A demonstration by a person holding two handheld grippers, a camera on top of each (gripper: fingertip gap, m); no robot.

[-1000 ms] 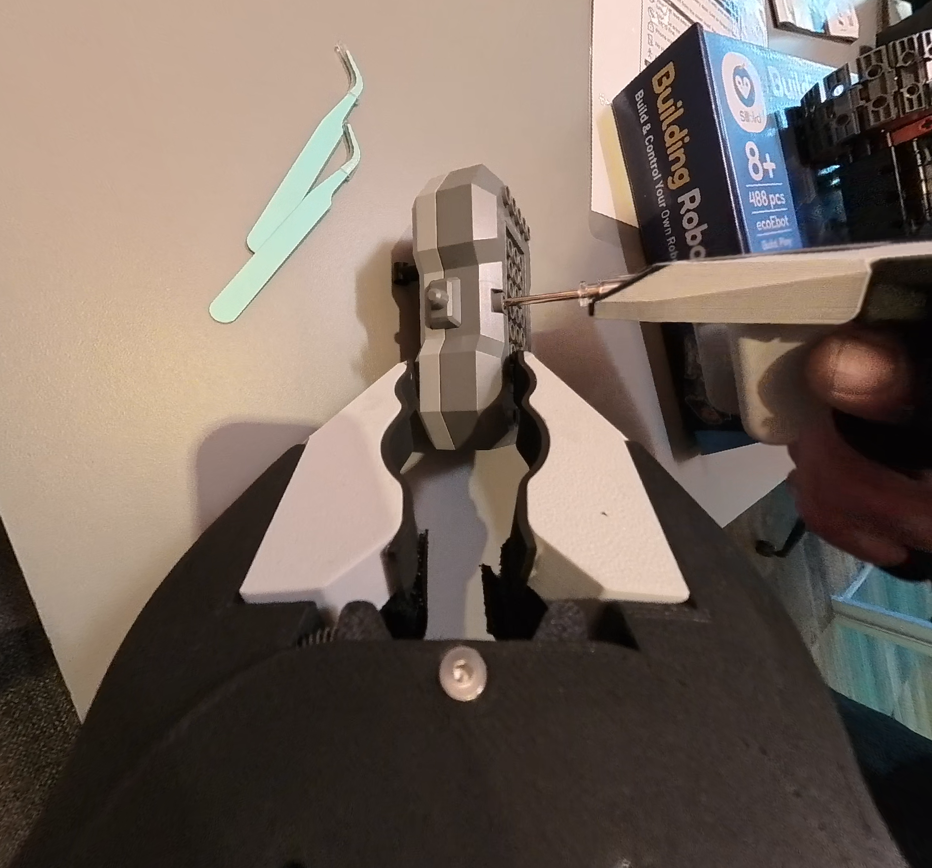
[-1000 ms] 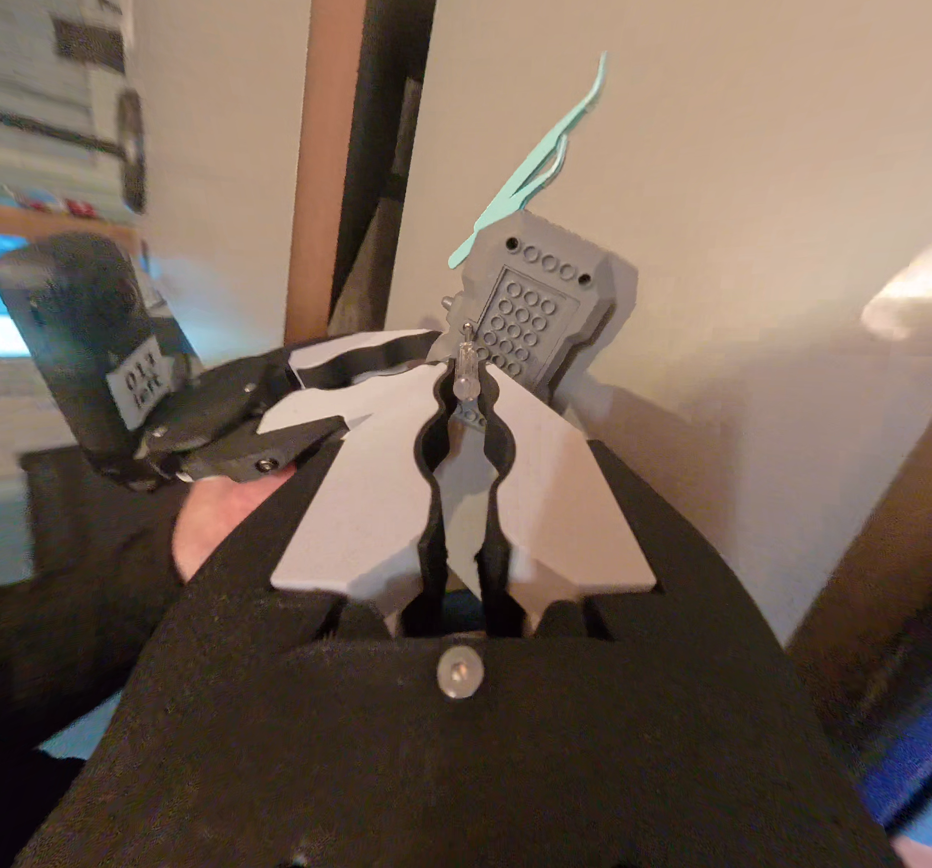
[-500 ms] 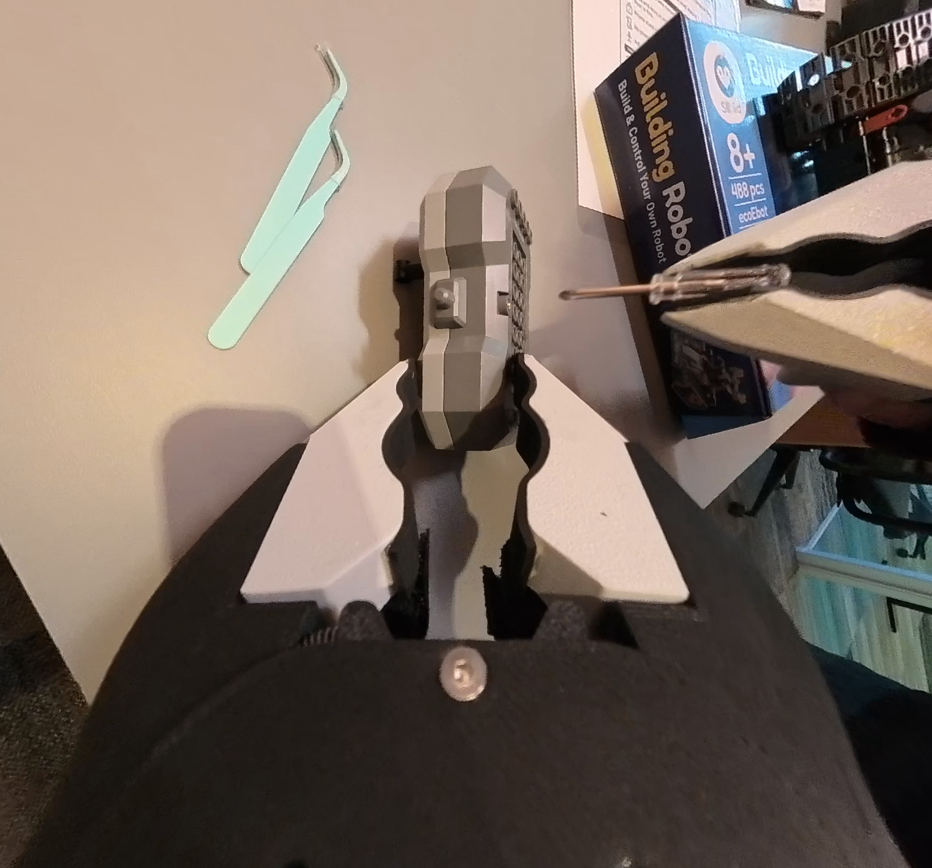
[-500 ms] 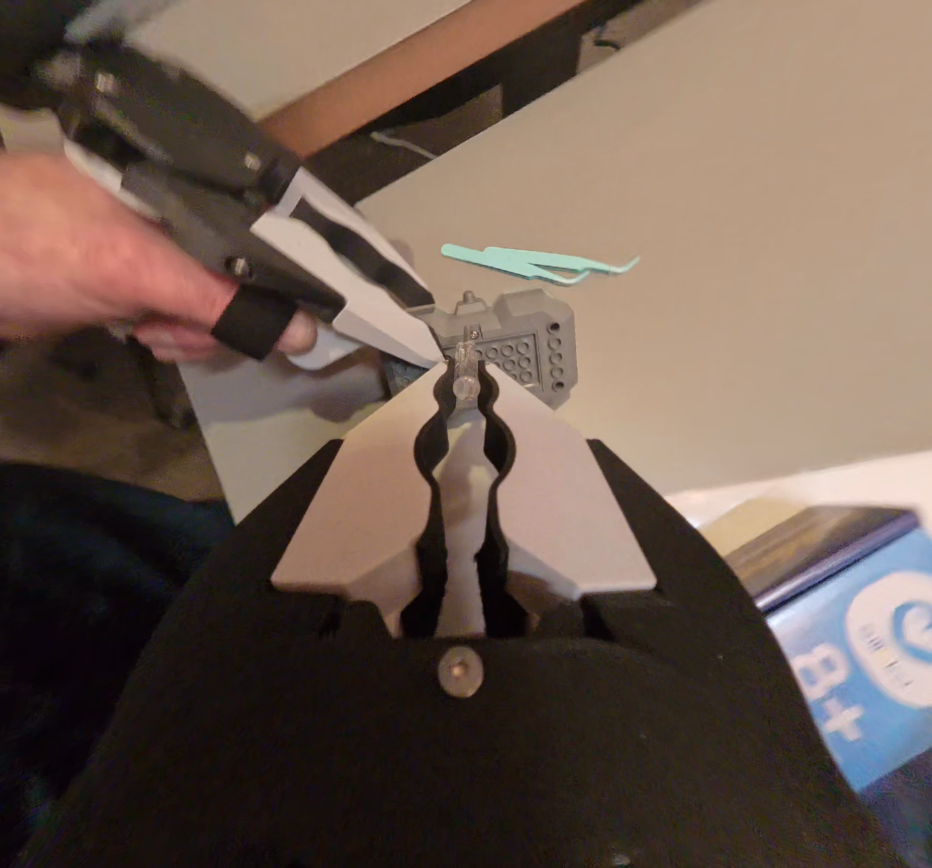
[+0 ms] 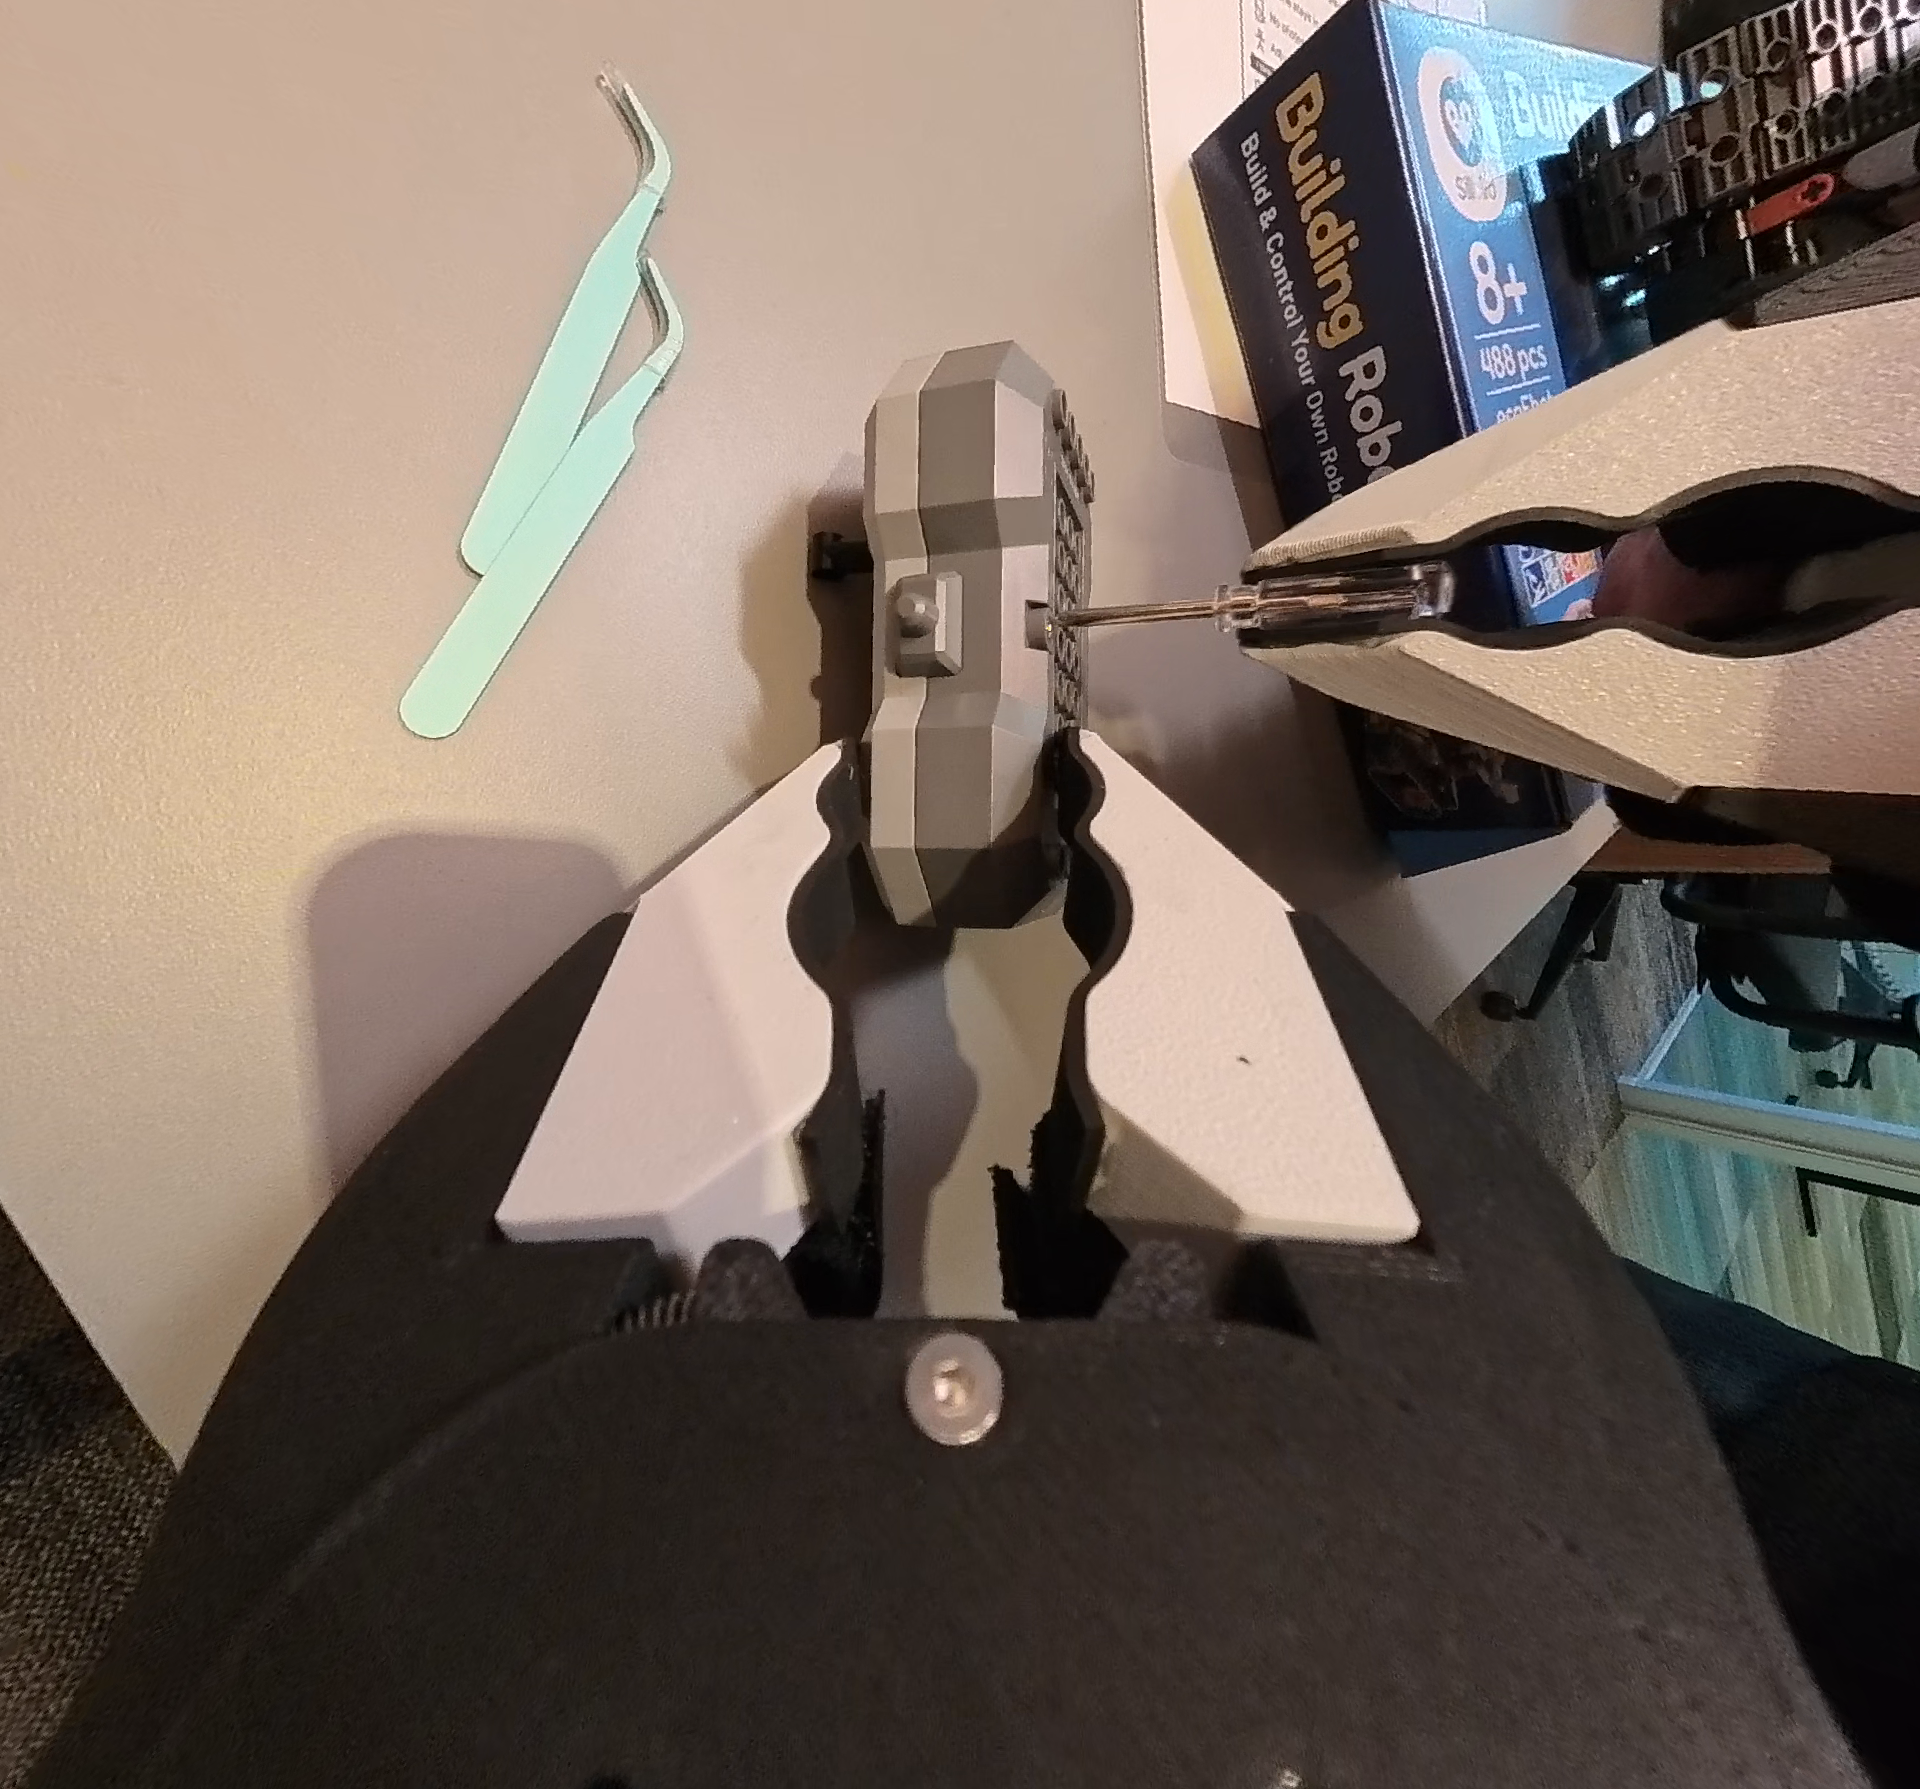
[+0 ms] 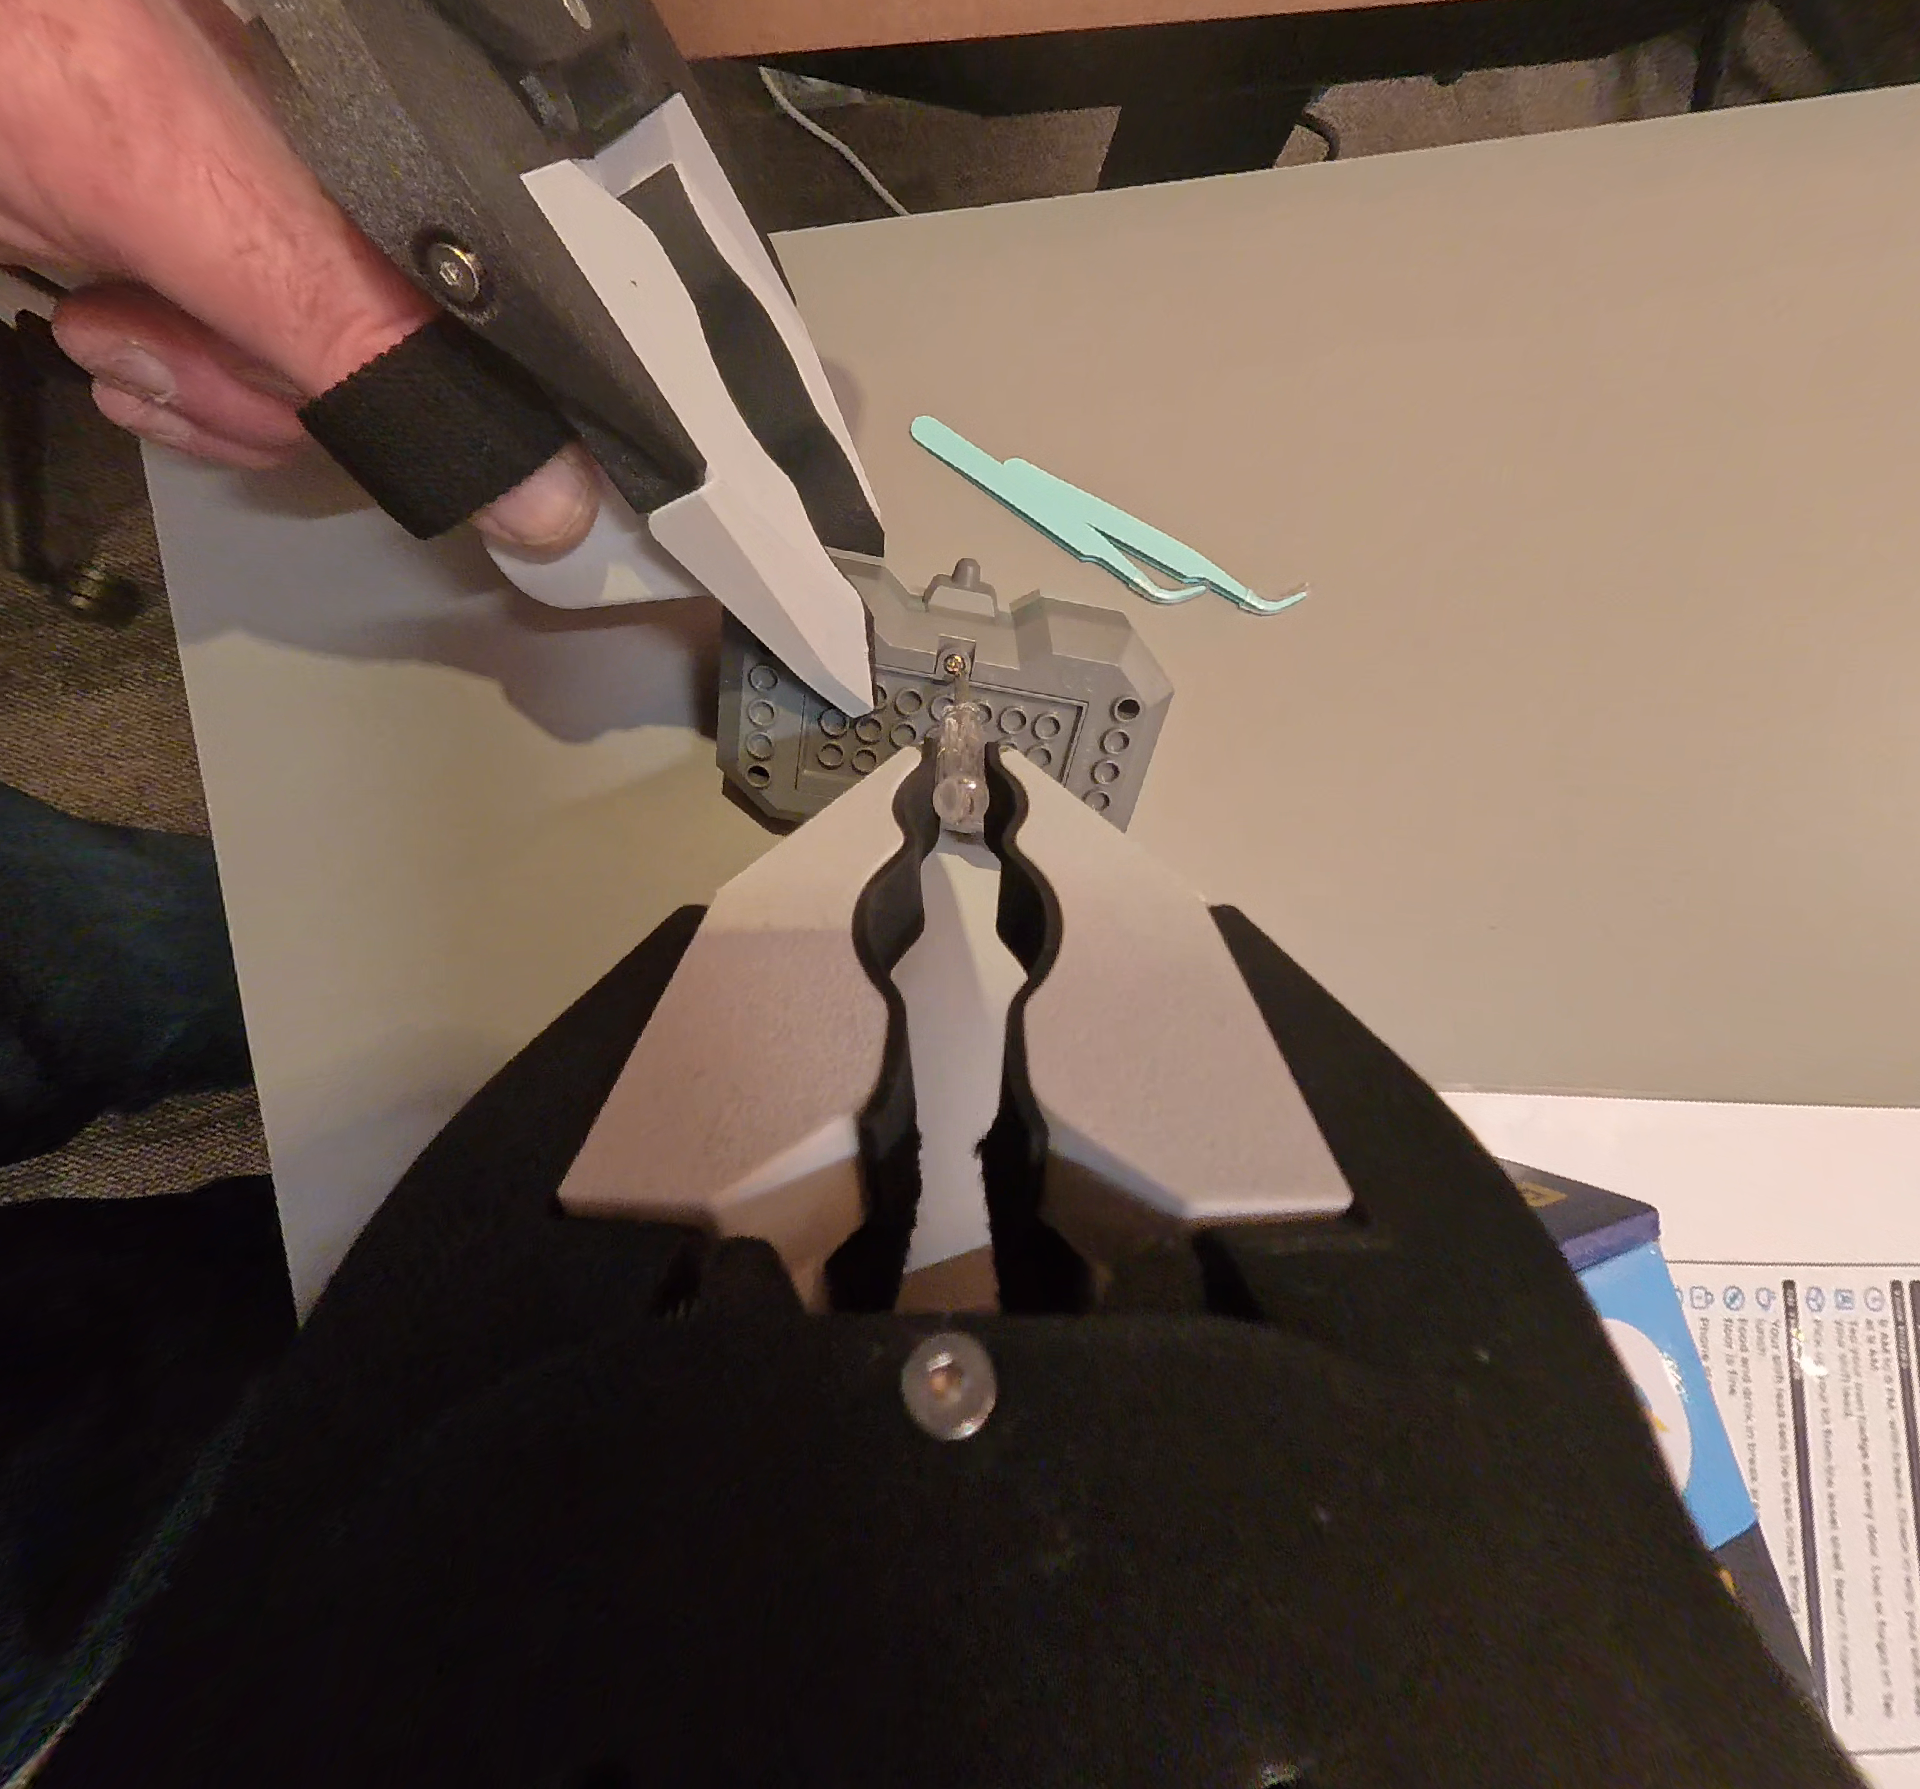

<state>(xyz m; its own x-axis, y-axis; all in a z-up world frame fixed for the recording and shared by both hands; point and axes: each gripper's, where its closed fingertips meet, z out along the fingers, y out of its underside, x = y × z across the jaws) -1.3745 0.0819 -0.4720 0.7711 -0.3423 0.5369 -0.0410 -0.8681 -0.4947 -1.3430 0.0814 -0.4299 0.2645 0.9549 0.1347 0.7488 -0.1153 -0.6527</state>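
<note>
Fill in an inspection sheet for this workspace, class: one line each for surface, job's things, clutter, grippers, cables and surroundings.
Surface: pale grey board, mostly bare.
Job's things: grey studded block stands on edge on the board; small clear-handled screwdriver has its tip at a screw on the block's studded face.
Clutter: two mint-green tweezers lie overlapping beyond the block; dark blue kit box and printed sheet beside the board.
Grippers: left gripper shut on the grey studded block; right gripper shut on the screwdriver handle.
Cables: a white cable runs on the floor past the board's far edge.
Surroundings: carpeted floor; black building-brick assembly behind the box.
</note>
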